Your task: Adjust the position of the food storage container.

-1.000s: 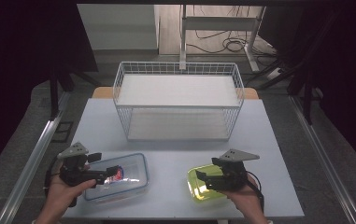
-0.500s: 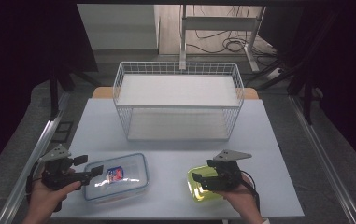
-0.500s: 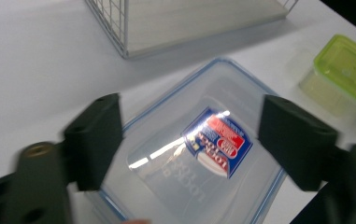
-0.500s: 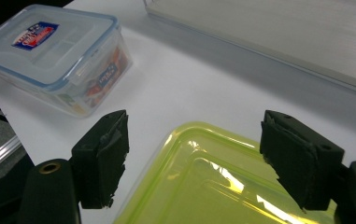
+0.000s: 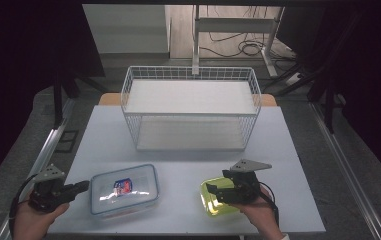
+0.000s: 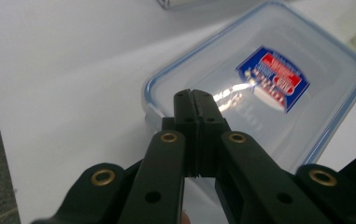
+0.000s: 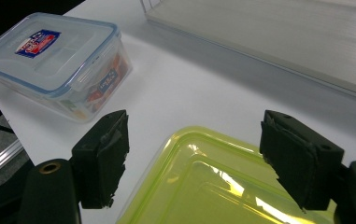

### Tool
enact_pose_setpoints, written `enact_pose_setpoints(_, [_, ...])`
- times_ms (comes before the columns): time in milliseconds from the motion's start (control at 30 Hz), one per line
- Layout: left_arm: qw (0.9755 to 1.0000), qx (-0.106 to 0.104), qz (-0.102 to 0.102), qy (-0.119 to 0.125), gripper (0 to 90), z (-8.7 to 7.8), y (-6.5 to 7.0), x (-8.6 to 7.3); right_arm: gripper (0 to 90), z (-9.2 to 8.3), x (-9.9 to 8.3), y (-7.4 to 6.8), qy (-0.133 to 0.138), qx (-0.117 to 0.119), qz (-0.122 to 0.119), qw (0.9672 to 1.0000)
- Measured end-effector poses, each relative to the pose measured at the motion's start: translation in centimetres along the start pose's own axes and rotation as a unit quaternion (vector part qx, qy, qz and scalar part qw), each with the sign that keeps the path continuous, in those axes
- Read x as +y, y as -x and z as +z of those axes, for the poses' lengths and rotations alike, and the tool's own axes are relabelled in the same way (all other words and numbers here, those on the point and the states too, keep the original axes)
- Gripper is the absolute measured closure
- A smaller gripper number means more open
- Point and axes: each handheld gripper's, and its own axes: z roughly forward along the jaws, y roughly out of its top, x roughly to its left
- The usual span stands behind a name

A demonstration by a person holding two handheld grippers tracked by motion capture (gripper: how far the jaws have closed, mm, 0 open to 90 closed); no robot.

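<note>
A clear box with a blue-rimmed lid and a red-and-blue label (image 5: 124,190) (image 6: 269,93) (image 7: 49,51) lies at the table's front left. My left gripper (image 5: 80,187) (image 6: 193,95) sits just left of it, pointing at its near corner. Its jaws have just been closing and now stand shut with nothing between them. A yellow-green lidded box (image 5: 218,205) (image 7: 213,186) lies at the front right. My right gripper (image 5: 212,189) (image 7: 201,154) hovers over it, open, its pads wide apart above the lid's near end.
A white wire basket (image 5: 190,114) with white boards inside stands at the middle back of the pale table (image 5: 178,160). Bare tabletop lies between the basket and the two boxes. The table's left edge is close beside my left hand.
My left gripper has drawn back leftward off the clear box toward the table's edge, and its jaws have gone from wide open to shut. The right gripper has stayed put.
</note>
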Motion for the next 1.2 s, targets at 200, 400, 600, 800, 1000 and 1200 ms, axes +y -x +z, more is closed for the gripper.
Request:
enact_pose_setpoints(200, [0.9994, 0.023, -0.008, -0.024, 90.0, 0.7, -0.6, -1.1, 24.9, 0.1, 0.0, 0.0, -0.002, 0.002, 0.0, 1.0])
enact_pose_setpoints(400, [0.9984, 0.027, -0.015, -0.047, 90.0, 2.0, -1.2, -1.7, 24.9, 0.0, -0.1, 0.1, -0.004, -0.002, 0.0, 1.0])
enact_pose_setpoints(600, [0.998, 0.03, -0.018, -0.053, 90.0, 2.4, -1.3, -1.9, 24.9, 0.0, 0.0, 0.0, -0.005, -0.002, 0.0, 1.0])
enact_pose_setpoints(800, [0.9969, 0.037, -0.02, -0.066, 90.0, 2.7, -1.5, -2.2, 24.9, 0.1, 0.0, -0.2, -0.007, -0.002, -0.002, 1.0])
enact_pose_setpoints(1000, [0.9964, 0.031, -0.017, -0.078, 90.0, 3.2, -1.3, -2.4, 24.9, 0.1, -0.1, -0.1, -0.009, -0.004, -0.002, 0.9999])
enact_pose_setpoints(1200, [0.996, 0.025, -0.015, -0.084, 90.0, 3.0, -0.8, -2.5, 24.9, 0.0, -0.1, -0.1, -0.009, -0.006, -0.001, 0.9999])
